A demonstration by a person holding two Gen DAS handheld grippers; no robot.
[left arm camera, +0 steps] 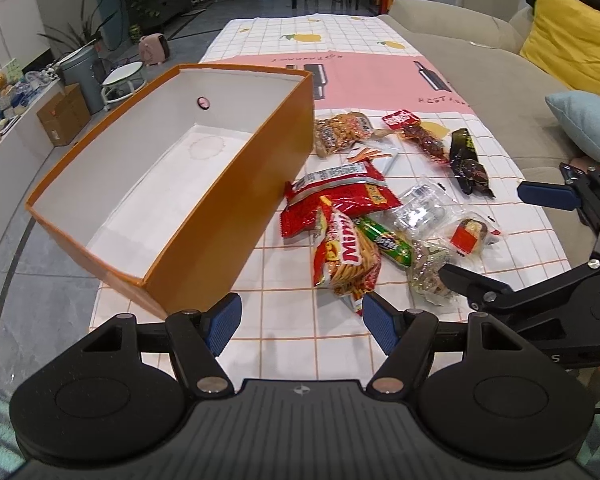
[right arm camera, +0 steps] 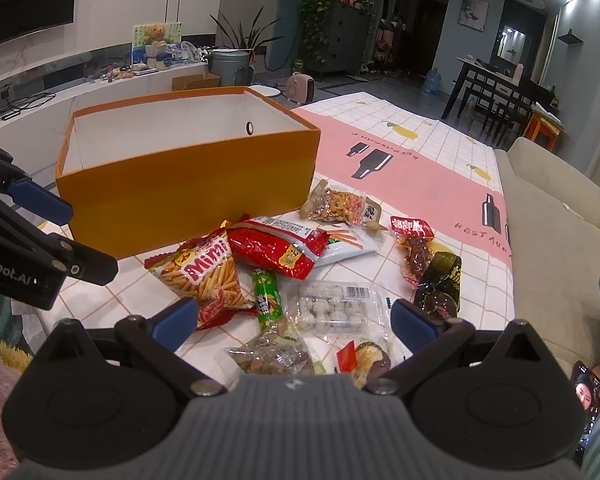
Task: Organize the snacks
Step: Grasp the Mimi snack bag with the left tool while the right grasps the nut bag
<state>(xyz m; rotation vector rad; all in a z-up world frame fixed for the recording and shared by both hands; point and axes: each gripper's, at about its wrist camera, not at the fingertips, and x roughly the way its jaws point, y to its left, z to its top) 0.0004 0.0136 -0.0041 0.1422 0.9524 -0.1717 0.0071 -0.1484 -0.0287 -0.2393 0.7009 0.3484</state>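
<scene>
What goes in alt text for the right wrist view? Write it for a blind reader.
An empty orange box stands on a checked tablecloth, snack packets beside it: a Mimi sticks bag, a red packet, a clear tray. The right gripper hovers open above them, the left gripper at the left edge.

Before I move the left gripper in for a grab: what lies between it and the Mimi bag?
Only bare checked tablecloth: in the left wrist view the open left gripper hovers just short of the Mimi bag.

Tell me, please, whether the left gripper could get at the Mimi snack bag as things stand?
Probably yes: the left gripper has open, empty jaws, and the Mimi snack bag lies on top of the pile just ahead, uncovered.
</scene>
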